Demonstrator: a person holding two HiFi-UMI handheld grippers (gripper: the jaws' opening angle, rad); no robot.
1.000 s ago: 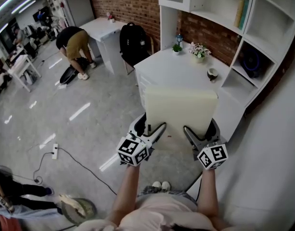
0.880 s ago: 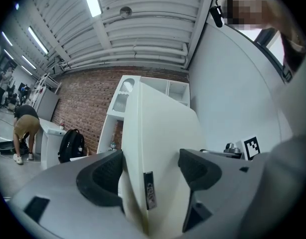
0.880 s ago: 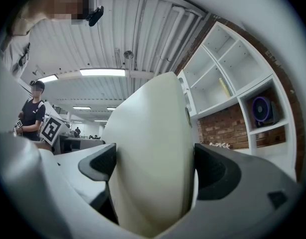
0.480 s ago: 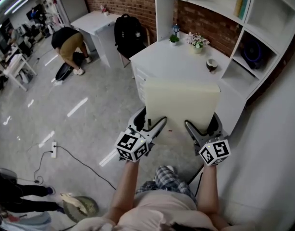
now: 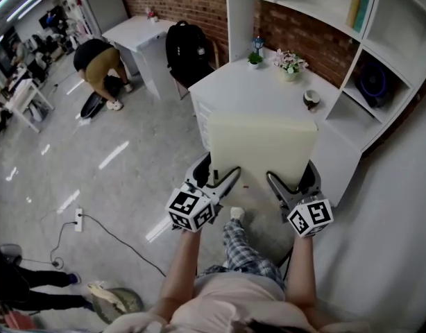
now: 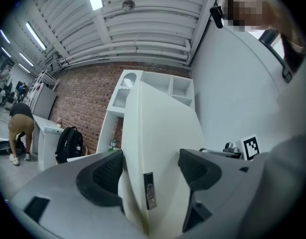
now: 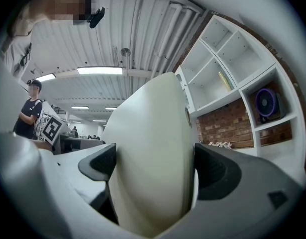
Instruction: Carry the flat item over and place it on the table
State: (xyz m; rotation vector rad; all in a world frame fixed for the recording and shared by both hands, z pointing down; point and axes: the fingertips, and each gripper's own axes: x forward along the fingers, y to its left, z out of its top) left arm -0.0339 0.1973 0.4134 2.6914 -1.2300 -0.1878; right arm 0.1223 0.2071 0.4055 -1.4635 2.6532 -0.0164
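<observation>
A flat cream-coloured foam board [image 5: 261, 151] sits at the centre of the frame, held in the air before the white table [image 5: 254, 92]. The left gripper [image 5: 214, 183] pinches its lower left edge and the right gripper [image 5: 289, 186] its lower right, each with jaws pressed on the board.

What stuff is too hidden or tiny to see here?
- Head view: the board covers the table's near part.
- Left gripper view: print on the board's label is too blurry to read.
- Head view: the round thing on the table is too small to name.
</observation>
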